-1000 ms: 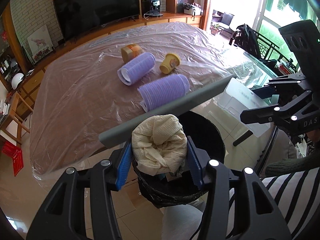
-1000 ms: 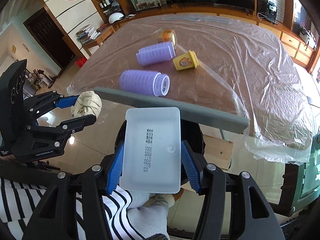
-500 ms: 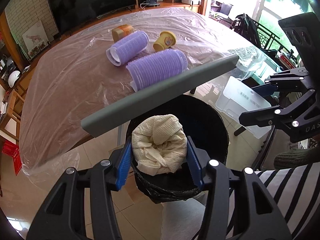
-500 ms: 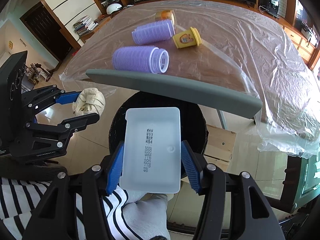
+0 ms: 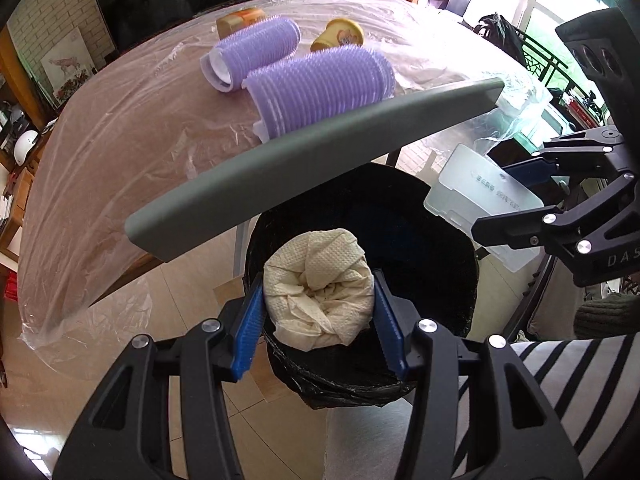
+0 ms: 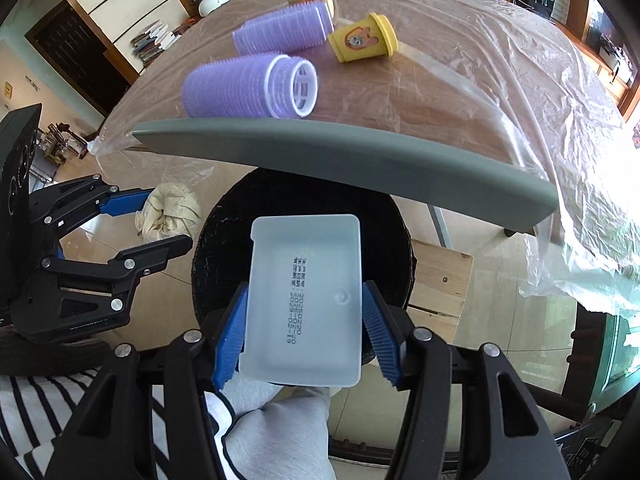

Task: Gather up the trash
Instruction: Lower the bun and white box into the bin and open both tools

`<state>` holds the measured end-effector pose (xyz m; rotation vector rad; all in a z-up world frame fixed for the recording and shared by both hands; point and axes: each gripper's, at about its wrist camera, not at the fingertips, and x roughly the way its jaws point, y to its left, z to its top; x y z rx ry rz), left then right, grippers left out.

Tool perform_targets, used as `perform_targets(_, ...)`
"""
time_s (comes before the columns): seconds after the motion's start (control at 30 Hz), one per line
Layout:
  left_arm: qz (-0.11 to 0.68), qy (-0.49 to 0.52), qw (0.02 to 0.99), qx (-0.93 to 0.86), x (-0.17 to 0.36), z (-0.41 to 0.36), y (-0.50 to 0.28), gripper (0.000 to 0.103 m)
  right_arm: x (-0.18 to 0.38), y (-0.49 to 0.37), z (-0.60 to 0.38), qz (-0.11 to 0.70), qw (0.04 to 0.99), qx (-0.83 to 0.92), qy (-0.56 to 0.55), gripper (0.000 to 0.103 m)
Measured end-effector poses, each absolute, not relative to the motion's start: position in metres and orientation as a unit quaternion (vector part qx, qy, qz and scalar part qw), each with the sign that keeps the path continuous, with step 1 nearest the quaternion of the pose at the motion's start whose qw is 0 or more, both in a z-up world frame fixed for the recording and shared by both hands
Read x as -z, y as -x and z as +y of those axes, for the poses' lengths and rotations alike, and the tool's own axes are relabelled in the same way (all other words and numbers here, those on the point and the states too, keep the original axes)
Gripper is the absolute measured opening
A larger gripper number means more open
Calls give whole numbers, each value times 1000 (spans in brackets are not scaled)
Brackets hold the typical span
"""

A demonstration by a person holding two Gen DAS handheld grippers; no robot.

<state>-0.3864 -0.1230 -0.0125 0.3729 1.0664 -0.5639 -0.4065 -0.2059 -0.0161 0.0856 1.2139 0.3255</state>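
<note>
Crumpled cream paper towel wad [image 5: 318, 294]: clamped betw. blue pads, lower centre of left wrist view, seen above open mouth of black-lined trash bin [image 5: 420, 216]. Translucent white plastic tray [image 6: 304, 300]: rectangular, dark printed text on base, base turned to camera, pinched at both sides, centre-bottom of right wrist view, over bin mouth.

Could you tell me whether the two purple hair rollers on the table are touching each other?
Cannot tell. In the left wrist view the far roller overlaps the near roller, and the right wrist view shows no clear gap either.
</note>
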Motion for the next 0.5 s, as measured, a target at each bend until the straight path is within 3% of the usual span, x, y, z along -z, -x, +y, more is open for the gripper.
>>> perform_targets(0.5,510,-173,804,252,28,-126,374,52,41,397,-204,583,801,-127,-47,54)
